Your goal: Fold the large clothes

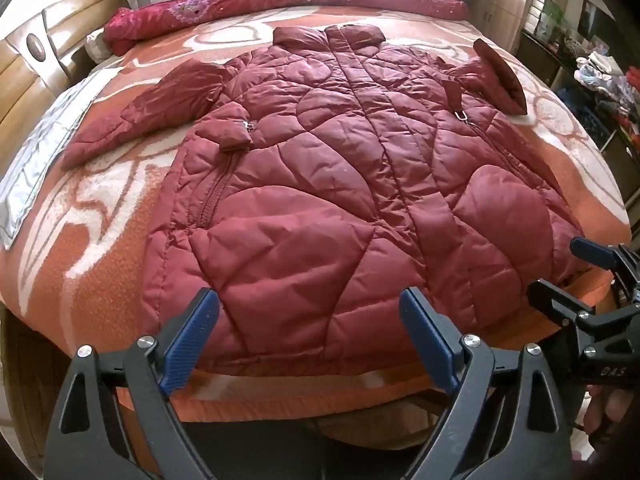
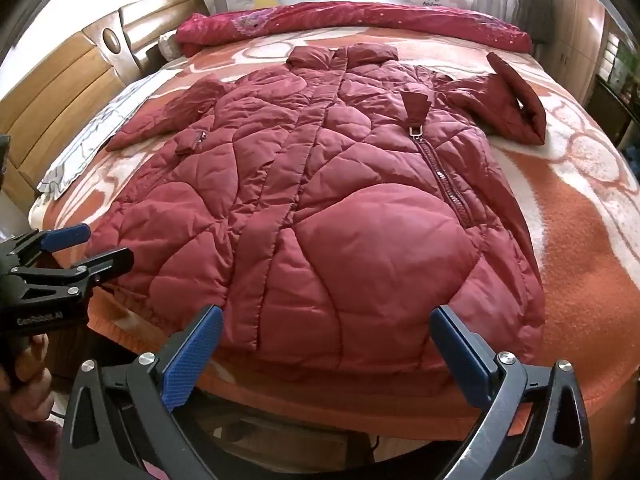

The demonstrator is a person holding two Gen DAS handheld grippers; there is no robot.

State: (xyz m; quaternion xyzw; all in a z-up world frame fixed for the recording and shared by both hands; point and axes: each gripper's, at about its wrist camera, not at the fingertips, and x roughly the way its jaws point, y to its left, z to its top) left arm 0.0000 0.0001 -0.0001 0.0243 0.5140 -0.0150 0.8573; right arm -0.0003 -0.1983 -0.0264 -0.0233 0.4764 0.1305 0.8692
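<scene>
A large dark-red quilted coat point(image 1: 320, 168) lies flat, front up, on the bed, collar at the far end and hem at the near edge. It also shows in the right wrist view point(image 2: 340, 208). Its left sleeve point(image 1: 140, 116) stretches out to the left; its right sleeve point(image 1: 500, 76) is bent at the far right. My left gripper point(image 1: 310, 316) is open and empty, just above the hem. My right gripper point(image 2: 326, 334) is open and empty over the hem's right part. Each gripper shows in the other's view, the right one point(image 1: 560, 276) and the left one point(image 2: 104, 248).
An orange and white blanket point(image 1: 100, 248) covers the bed. A rolled red quilt point(image 1: 280, 0) lies along the far edge. A grey cloth point(image 1: 36, 168) lies at the left side. A wooden headboard point(image 1: 24, 64) stands at left. Cluttered shelves point(image 1: 600, 80) stand at right.
</scene>
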